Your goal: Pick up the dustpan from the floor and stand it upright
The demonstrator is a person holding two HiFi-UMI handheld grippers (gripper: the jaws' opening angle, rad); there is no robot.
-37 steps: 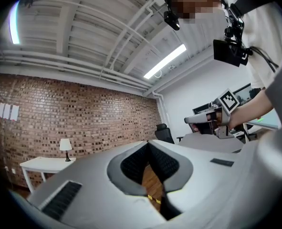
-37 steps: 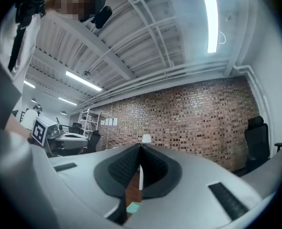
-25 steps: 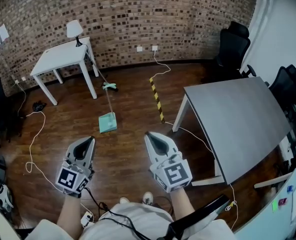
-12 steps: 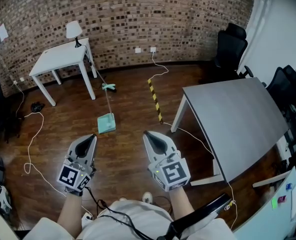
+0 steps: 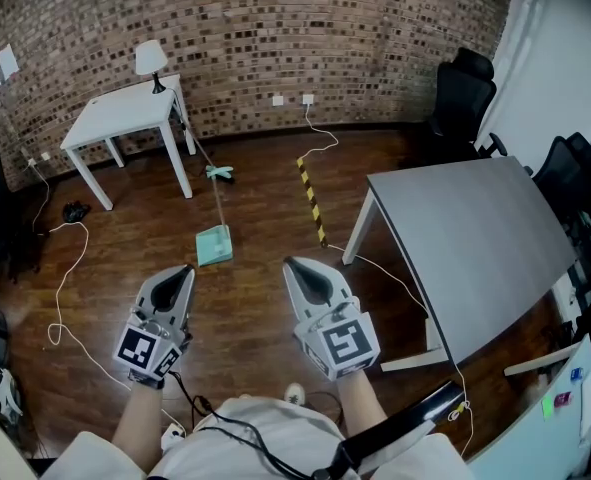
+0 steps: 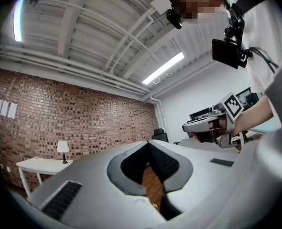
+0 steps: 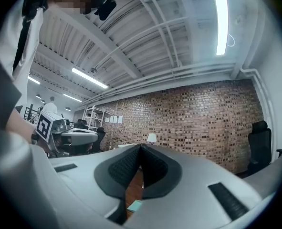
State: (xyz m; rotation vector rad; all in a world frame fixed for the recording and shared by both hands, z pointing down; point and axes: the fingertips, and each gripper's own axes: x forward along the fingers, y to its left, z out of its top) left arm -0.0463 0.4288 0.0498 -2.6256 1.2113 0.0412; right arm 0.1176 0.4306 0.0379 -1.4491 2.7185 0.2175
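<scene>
1. Little differs from a second ago. The left gripper (image 5: 182, 273) and right gripper (image 5: 295, 266) sit side by side where they were, each with its jaws closed together on nothing.
2. Counted: two grippers, one dustpan (image 5: 214, 245), one striped tape strip (image 5: 313, 200), two worktops (one grey (image 5: 475, 238), one white (image 5: 125, 118)) and one lamp (image 5: 150, 60).
3. The dustpan lies flat on the wooden floor (image 5: 265, 298), ahead of the grippers and apart from both, nearer the left one.
4. Its long axis runs away from the person. The teal pan is the near end, and the thin handle points toward the brick wall (image 5: 325, 38).
5. Farthest off, the lamp stands on the white worktop.
</scene>
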